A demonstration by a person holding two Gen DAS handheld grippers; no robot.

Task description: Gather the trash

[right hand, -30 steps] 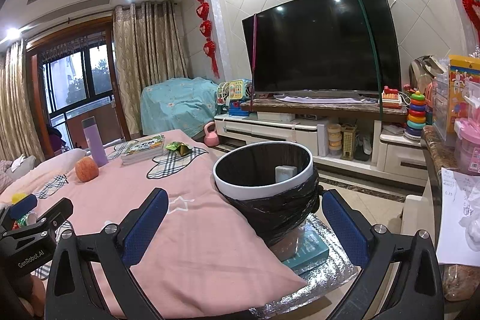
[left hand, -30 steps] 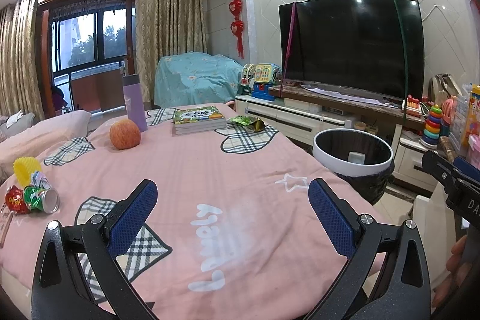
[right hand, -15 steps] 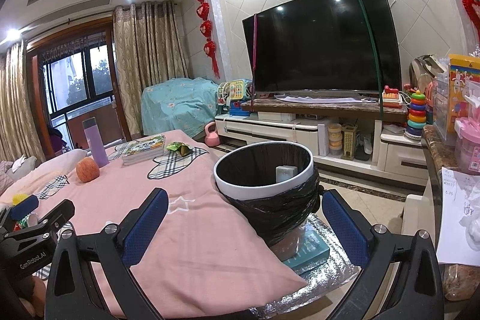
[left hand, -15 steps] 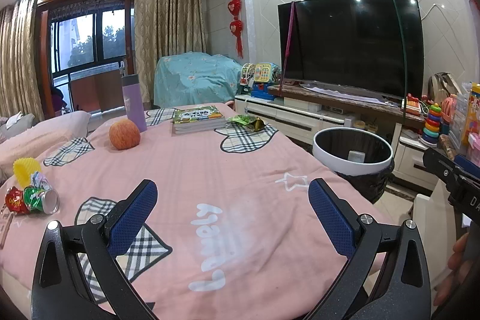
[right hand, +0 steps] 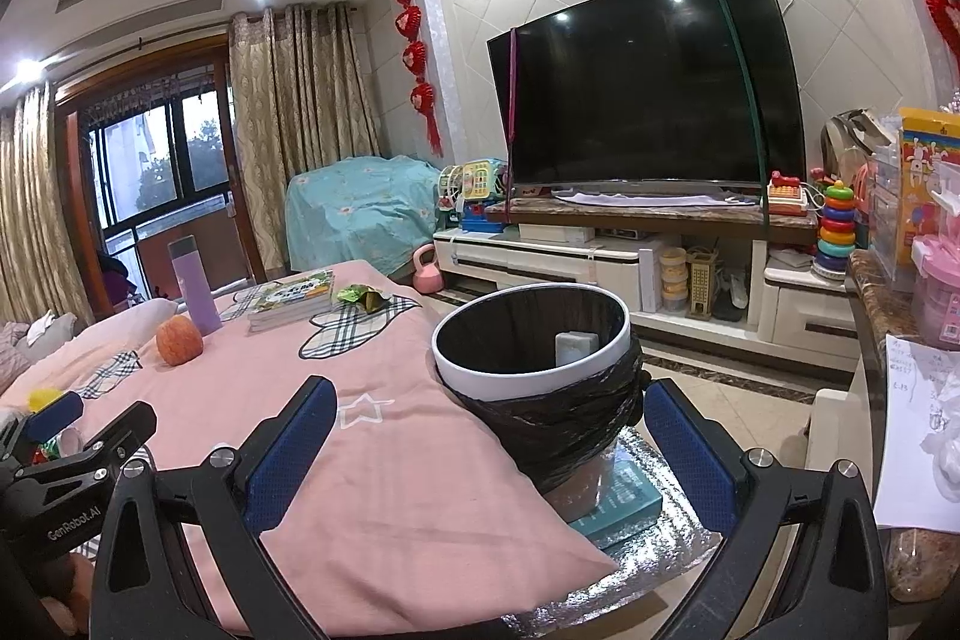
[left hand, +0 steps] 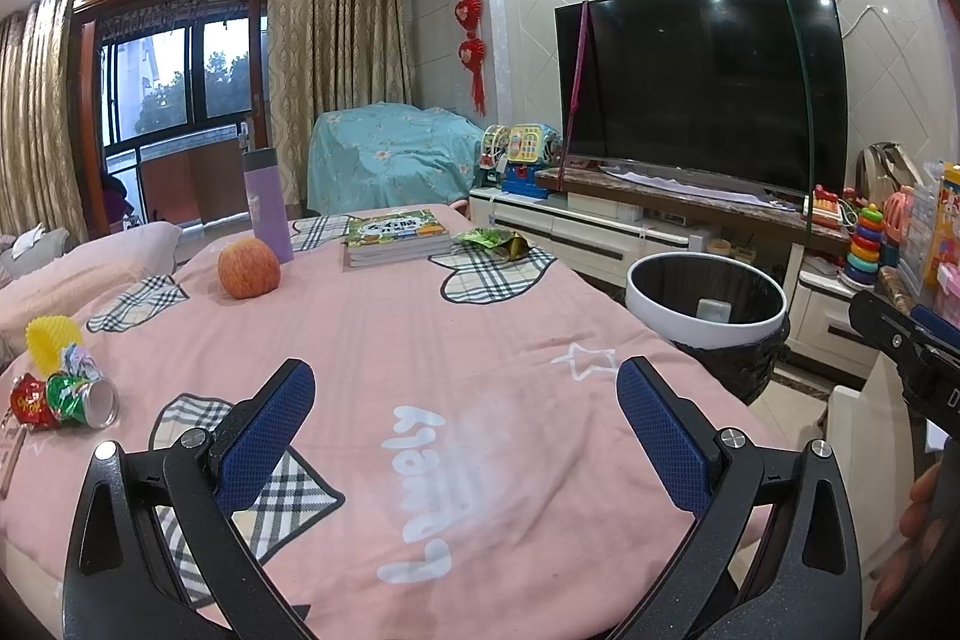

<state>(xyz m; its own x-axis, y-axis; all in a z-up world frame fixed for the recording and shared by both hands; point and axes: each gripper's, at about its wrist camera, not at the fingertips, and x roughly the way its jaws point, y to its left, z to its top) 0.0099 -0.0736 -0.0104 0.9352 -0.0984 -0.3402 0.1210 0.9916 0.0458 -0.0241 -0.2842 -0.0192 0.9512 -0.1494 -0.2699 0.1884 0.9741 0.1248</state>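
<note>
A white-rimmed bin with a black liner (left hand: 707, 303) stands off the table's right edge; it also shows in the right wrist view (right hand: 531, 358), with a pale object inside. On the pink cloth a crushed green can (left hand: 84, 393), a red wrapper (left hand: 27, 402) and a yellow paper cup (left hand: 51, 345) lie at the left. A green snack wrapper (left hand: 493, 240) lies at the far side, also in the right wrist view (right hand: 359, 293). My left gripper (left hand: 465, 415) is open and empty above the cloth. My right gripper (right hand: 489, 445) is open and empty before the bin.
An apple (left hand: 248, 268), a purple bottle (left hand: 267, 205) and a stack of books (left hand: 396, 237) sit on the far part of the table. A TV (right hand: 648, 94) on a low cabinet stands behind the bin. A counter with toys and papers (right hand: 900, 340) is at right.
</note>
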